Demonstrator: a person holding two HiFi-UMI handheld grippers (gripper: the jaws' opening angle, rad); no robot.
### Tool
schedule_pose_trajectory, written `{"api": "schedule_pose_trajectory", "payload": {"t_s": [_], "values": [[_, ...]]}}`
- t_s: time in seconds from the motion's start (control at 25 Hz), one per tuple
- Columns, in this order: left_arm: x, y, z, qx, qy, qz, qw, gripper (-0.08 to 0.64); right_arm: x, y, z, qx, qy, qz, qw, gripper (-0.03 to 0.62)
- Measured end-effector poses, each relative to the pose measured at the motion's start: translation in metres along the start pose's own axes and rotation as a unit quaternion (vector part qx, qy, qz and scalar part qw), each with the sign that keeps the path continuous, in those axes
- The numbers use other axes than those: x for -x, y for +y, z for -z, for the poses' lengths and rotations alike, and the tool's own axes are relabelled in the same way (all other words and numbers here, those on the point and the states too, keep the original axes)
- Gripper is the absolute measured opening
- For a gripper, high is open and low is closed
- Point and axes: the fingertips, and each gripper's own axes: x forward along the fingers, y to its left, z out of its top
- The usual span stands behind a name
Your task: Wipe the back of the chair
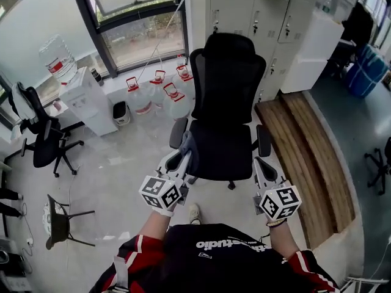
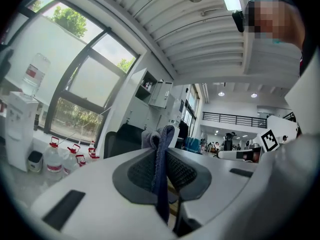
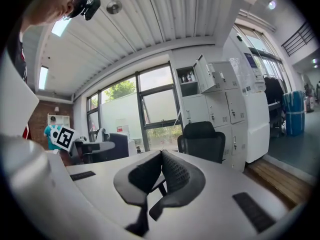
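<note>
Left claw clamps the cloth — chair ahead.

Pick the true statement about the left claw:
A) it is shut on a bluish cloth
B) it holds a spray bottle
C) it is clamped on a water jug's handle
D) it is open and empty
A: the left gripper view shows the left claw closed, with a bluish-grey cloth pinched between its pads and sticking out past the tips.
</note>
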Motion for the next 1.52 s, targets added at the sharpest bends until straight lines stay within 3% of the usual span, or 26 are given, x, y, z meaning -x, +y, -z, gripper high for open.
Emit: {"api": "schedule_pose_trajectory", "payload": {"t_s": [0.2,0.48,0.88,1.12,1.52], "values": [[0.031,-0.077,0.024,-0.004,0.003,0.004,1.0,0.057,0.073,-0.013,0.022,-0.021,-0.007,0.001,1.0,0.014],[0.074,-0.133,0.034,-0.026,0.0,-0.005,0.9996,0.057,0.132,-0.001,0.017,-0.009,-0.035,-0.005,0.999,0.014],[0.103,-0.164,0.024,-0.058,-0.021,0.007,0.9981,0.057,0.178,0.026,0.034,-0.007,-0.052,0.011,0.999,0.011],[0.116,-0.171,0.03,-0.056,-0.025,0.012,0.998,0.057,0.193,0.031,0.044,0.01,-0.037,0.037,0.999,0.011],[0.131,-0.176,0.045,-0.035,-0.021,0.018,0.999,0.057,0.21,0.045,0.055,0.012,-0.024,0.037,0.999,0.011]]}}
